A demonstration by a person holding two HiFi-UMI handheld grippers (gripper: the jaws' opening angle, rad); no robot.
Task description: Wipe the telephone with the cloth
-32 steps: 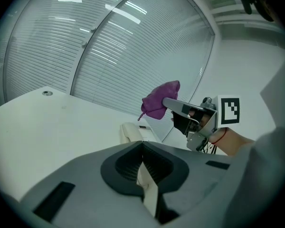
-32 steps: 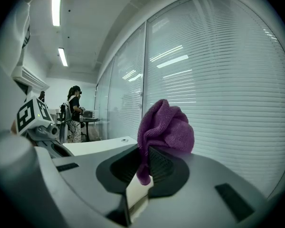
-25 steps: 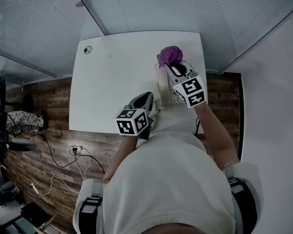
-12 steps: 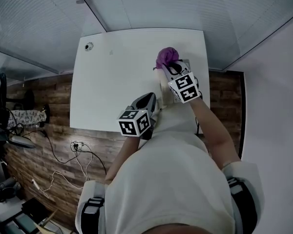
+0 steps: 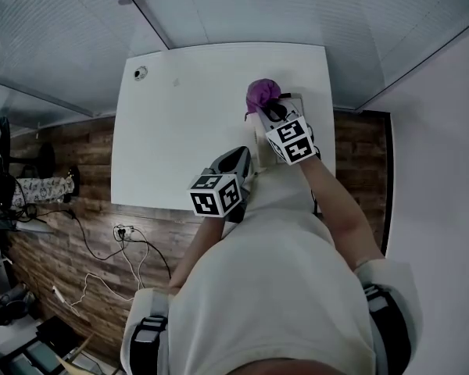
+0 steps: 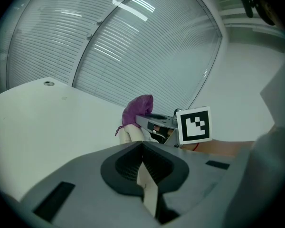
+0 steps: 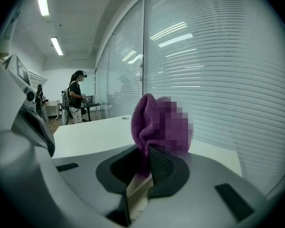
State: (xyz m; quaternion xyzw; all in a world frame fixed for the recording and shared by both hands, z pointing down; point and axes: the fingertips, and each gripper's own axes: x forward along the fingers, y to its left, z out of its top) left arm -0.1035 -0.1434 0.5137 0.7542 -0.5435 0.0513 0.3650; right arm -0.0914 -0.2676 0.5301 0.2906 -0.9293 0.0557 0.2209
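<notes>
Telephone point(image 5: 259, 141): cream body, lies on the tabletop point(image 5: 187, 123) near its right edge. It is mostly covered by the right gripper point(image 5: 275, 109), so buttons and handset cannot be made out. Its long side runs away from the person.

Cloth point(image 5: 262, 94): purple, bunched into a wad. It sits at the far end of the telephone and appears to touch it there. In the left gripper view it sits right on top of the cream end.

Right gripper: jaws clamped on the lower part of the cloth, with the wad bulging out past the tips. Judgement: a bunched hold gives a firm pad to press and drag along the body, and the gripper sits over the telephone for that reason. The wipe appears under way at the far end.

Left gripper point(image 5: 236, 158): jaws closed on nothing. It sits just beside the near end of the telephone, at the near edge of the tabletop. Contact with the telephone cannot be told. Judgement: it is placed to steady the telephone if the wipe pushes it.

Count:
- telephone: 1
- cloth: 1
- grippers: 2
- tabletop: 1
- small round fitting point(image 5: 141, 73) in the far left corner of the tabletop: 1
- person point(image 7: 76, 96) standing far off in the room: 1 clear; a second cannot be confirmed
</notes>
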